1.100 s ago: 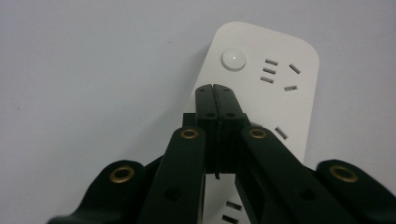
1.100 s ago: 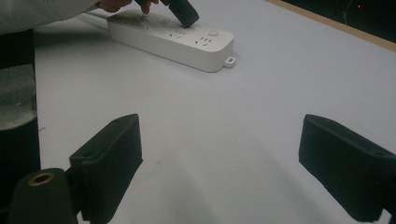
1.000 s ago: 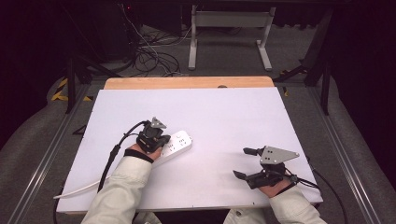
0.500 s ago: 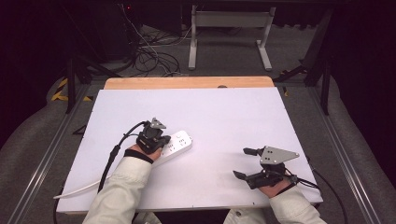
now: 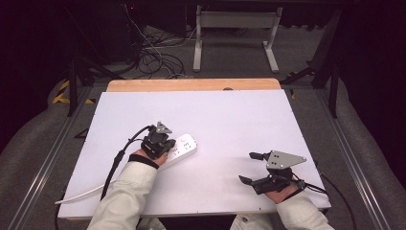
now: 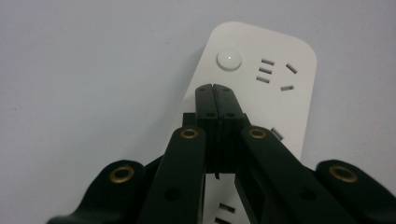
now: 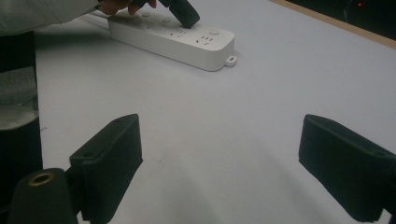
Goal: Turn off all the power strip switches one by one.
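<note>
We see the left gripper (image 6: 215, 88) angled down, jaws pressed together on the white power strip (image 6: 280, 93), while at four o'clock the right gripper (image 7: 219, 154) gapes wide, empty.

A white table (image 5: 230, 120) with a bare wooden strip (image 5: 191, 85) along its far edge stands on grey floor. Beyond it, a tangle of dark cables (image 5: 153, 57) lies on the floor beside a pale metal stand (image 5: 234, 33) on two feet. Yellow-and-black hazard tape (image 5: 64, 91) marks the floor at far left. Dark frame legs (image 5: 330, 72), possibly another stand's, rise at far right.
</note>
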`<action>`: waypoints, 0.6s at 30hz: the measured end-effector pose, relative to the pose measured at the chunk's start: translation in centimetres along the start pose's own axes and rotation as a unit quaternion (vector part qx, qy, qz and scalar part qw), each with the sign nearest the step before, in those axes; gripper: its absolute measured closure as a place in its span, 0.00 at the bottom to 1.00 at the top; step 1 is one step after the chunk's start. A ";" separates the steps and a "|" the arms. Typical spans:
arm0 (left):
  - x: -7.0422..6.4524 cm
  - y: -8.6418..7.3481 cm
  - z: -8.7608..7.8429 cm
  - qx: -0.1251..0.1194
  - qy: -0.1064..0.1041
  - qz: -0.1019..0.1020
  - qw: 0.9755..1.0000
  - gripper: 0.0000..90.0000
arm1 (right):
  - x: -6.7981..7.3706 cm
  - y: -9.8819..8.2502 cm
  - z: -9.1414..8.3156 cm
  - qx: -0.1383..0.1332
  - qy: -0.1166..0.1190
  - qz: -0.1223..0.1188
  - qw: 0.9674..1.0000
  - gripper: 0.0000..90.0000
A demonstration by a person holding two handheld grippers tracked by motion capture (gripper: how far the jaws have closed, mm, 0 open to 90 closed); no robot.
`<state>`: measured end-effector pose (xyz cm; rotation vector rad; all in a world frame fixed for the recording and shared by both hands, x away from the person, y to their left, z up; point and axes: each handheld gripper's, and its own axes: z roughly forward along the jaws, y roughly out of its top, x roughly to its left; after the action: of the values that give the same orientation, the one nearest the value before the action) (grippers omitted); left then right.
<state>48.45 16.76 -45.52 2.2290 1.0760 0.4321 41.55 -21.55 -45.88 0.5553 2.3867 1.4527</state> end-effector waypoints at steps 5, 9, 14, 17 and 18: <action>0.6 -0.1 -0.6 -0.016 -0.014 -0.020 1.000 1.00 | 0.0 0.0 0.2 -0.003 0.002 0.003 1.000 0.15; 0.7 0.2 -2.2 -0.056 -0.007 -0.019 0.998 1.00 | -0.1 0.0 0.1 -0.003 0.000 0.001 1.000 0.15; 0.6 0.7 -3.6 -0.073 -0.022 -0.014 0.997 1.00 | -0.1 0.0 0.2 0.000 0.002 -0.001 1.000 0.15; 0.6 0.8 -3.6 -0.073 -0.031 -0.018 0.997 1.00 | -0.1 0.0 0.0 -0.002 -0.001 0.000 1.000 0.15; 0.7 0.8 -3.5 -0.072 -0.031 -0.016 0.997 1.00 | -0.1 0.0 0.0 -0.002 -0.002 -0.001 1.000 0.15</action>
<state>47.45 18.27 -42.33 2.0825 1.0150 0.4095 41.62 -21.56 -45.83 0.5537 2.3803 1.4547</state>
